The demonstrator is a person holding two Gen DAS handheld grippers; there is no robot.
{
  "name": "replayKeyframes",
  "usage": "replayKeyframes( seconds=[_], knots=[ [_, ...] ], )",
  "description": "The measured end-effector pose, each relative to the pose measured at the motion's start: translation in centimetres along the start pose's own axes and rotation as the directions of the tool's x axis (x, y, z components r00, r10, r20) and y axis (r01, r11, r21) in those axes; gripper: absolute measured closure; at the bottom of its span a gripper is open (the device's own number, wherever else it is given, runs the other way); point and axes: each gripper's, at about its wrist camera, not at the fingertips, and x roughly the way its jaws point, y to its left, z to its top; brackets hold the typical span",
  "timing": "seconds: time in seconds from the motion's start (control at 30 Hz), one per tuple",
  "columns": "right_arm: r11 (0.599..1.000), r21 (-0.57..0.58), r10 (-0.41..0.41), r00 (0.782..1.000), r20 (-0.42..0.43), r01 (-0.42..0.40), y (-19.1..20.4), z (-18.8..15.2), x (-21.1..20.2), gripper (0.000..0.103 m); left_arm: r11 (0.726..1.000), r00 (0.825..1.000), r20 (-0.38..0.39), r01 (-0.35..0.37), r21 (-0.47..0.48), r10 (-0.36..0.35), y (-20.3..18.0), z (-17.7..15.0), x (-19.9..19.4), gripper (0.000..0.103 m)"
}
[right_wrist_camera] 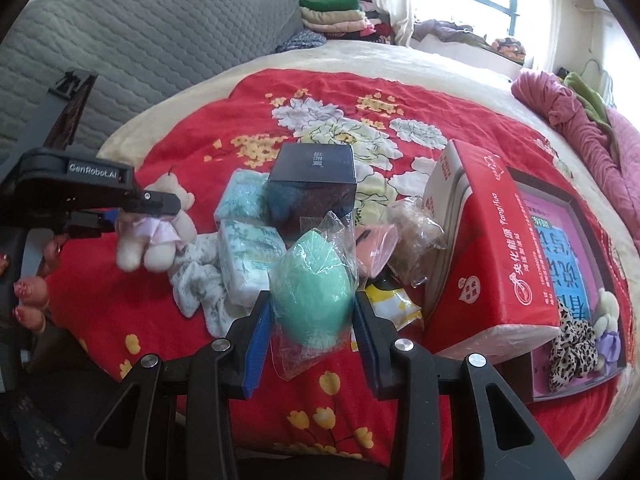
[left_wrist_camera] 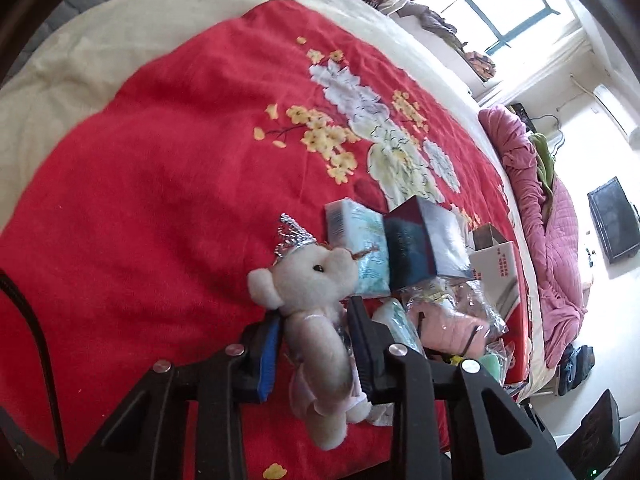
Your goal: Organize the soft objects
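My left gripper [left_wrist_camera: 314, 320] is shut on a small cream teddy bear [left_wrist_camera: 316, 312] with a silver crown and pink dress, held just above the red blanket; the bear also shows in the right wrist view [right_wrist_camera: 154, 236], with the left gripper [right_wrist_camera: 120, 216] around it. My right gripper [right_wrist_camera: 314, 312] is shut on a green soft item in a clear plastic bag [right_wrist_camera: 314, 284]. A pink soft item in plastic [left_wrist_camera: 452, 324] lies to the right of the bear. An open tray box [right_wrist_camera: 576, 280] at the right holds a leopard scrunchie [right_wrist_camera: 570, 344] and a small plush [right_wrist_camera: 608, 316].
Tissue packs [right_wrist_camera: 248, 256], a dark box [right_wrist_camera: 314, 192], a red tissue box [right_wrist_camera: 492, 248], a white patterned cloth [right_wrist_camera: 200, 284] and bagged items [right_wrist_camera: 416, 224] crowd the red flowered blanket [right_wrist_camera: 180, 152]. Folded clothes [right_wrist_camera: 340, 16] sit at the far edge. A pink quilt [left_wrist_camera: 552, 240] lies beyond.
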Motion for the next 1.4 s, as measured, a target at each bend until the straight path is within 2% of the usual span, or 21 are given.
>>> replayKeyframes(
  seconds=[0.13, 0.3, 0.5, 0.67, 0.9, 1.4],
  knots=[
    [1.000, 0.021, 0.011, 1.000, 0.002, -0.011, -0.3, -0.1, -0.3, 0.062, 1.000, 1.000, 0.026, -0.011, -0.001, 0.011, 0.4, 0.5, -0.8, 0.071],
    [0.999, 0.041, 0.017, 1.000, 0.006, -0.017, -0.6, -0.3, -0.7, 0.062, 0.999, 1.000, 0.021, -0.019, -0.038, 0.020, 1.8, 0.9, -0.3, 0.071],
    [0.997, 0.067, 0.021, 0.999, 0.026, -0.022, -1.1, -0.1, -1.2, 0.062, 0.999, 1.000, 0.028, -0.011, -0.030, 0.012, 1.9, 0.4, -0.7, 0.077],
    [0.996, 0.087, 0.024, 0.998, 0.055, -0.028, -1.5, 0.0, -2.1, 0.062, 0.999, 0.996, 0.089, 0.019, 0.042, -0.022, -0.3, 0.0, -3.0, 0.077],
    [0.995, 0.094, 0.000, 0.995, 0.096, -0.009, -1.7, 0.2, -3.6, 0.062, 0.989, 0.987, 0.159, -0.001, 0.145, -0.022, -3.9, -0.4, -6.1, 0.077],
    [0.986, 0.164, -0.025, 0.980, 0.198, -0.008, -3.6, 0.8, -8.0, 0.062, 0.964, 0.981, 0.186, -0.002, 0.265, -0.049, -9.3, -2.2, -8.8, 0.077]
  ],
)
